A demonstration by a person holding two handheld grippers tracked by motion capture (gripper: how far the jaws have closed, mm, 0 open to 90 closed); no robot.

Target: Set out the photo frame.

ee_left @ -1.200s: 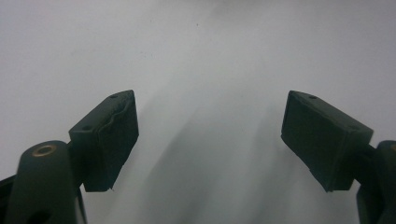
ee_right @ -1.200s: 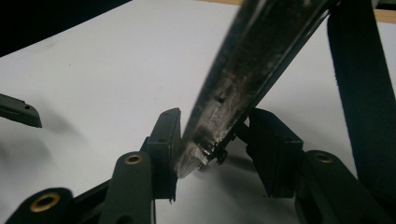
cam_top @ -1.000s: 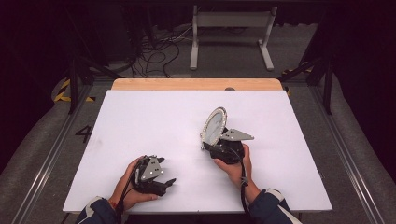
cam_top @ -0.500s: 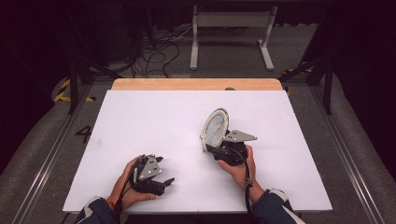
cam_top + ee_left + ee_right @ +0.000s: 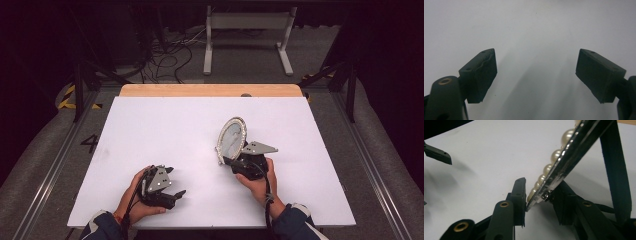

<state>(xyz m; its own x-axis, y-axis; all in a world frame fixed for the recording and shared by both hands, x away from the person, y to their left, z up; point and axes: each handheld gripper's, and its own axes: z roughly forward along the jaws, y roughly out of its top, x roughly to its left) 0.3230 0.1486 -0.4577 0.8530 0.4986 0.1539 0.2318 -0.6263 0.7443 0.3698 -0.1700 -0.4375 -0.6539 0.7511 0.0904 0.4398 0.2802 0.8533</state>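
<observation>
Oval pearl-rimmed mirror clamped upright in right tool, left tool apart over matte white table

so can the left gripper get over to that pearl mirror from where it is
Probably yes: the left gripper is open, and bare white table lies between it and the mirror, though the right gripper already clamps its lower edge.

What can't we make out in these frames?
- Oval pearl-rimmed mirror, high view: too small to read its face; its lower edge sits behind the right tool.
- Same mirror, right gripper view: seen edge-on, top cut off by the frame.
- Mirror's stand strap, right gripper view: its foot is cut off.
- Left tool, left gripper view: blurred white table.
</observation>
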